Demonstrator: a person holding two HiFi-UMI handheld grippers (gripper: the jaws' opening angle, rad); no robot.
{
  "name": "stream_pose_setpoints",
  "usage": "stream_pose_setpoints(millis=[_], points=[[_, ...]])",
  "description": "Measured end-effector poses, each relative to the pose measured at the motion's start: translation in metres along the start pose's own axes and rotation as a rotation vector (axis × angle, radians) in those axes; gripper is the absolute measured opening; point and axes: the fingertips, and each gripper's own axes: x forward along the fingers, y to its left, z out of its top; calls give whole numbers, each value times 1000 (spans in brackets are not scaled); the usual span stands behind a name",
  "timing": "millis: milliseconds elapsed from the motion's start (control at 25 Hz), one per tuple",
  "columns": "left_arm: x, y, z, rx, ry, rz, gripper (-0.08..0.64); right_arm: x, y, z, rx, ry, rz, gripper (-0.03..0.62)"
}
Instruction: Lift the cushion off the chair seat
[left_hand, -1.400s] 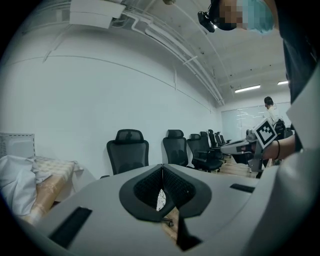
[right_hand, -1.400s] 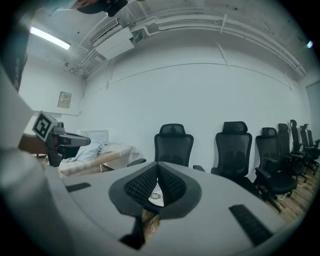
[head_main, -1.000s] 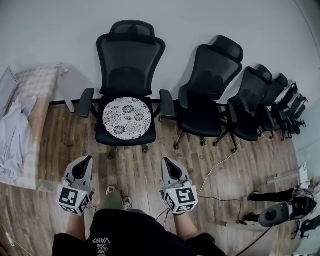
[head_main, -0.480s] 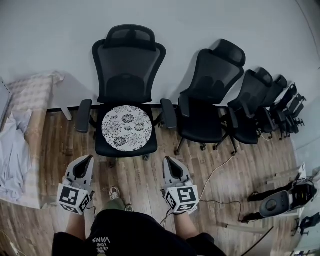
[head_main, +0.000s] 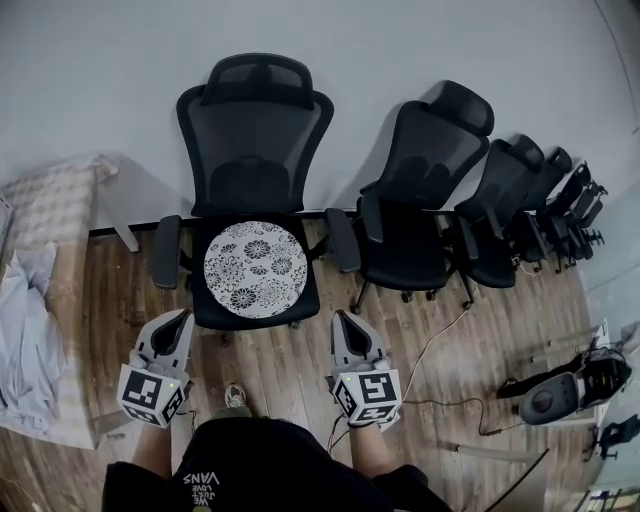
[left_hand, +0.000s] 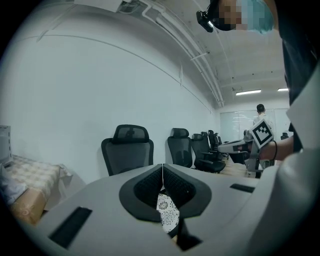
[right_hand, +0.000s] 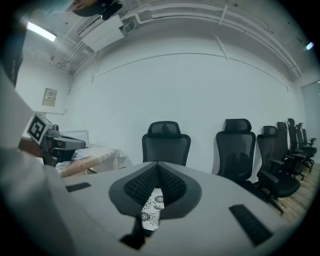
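Your left gripper (head_main: 182, 318) and your right gripper (head_main: 340, 318) are both held out in front of you above the wooden floor (head_main: 300, 350). Each has its jaws closed together, with nothing held between them. Both point toward the black chair (head_main: 255, 125) that stands against the white wall (head_main: 100, 70).

The cushion (head_main: 255, 269) is round and white with a dark flower pattern. It lies flat on that chair's seat, between the two armrests (head_main: 166, 250), and covers most of the seat. Neither gripper touches it. Both are short of the seat's front edge, the left one near its front left corner and the right one near its front right corner. In each gripper view a strip of the patterned cushion shows through the gap below the closed jaw tips, with the chair's backrest and headrest beyond.

To the right, a row of similar black chairs (head_main: 430, 160) runs along the wall. A cable (head_main: 440, 330) trails over the floor on your right, and crumpled pale cloth (head_main: 25, 335) lies at the far left.
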Motion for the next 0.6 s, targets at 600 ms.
stream_pose_setpoints(millis=[600], points=[[44, 42, 1, -18, 9, 8, 14, 57, -17, 8, 13, -2, -10, 18]])
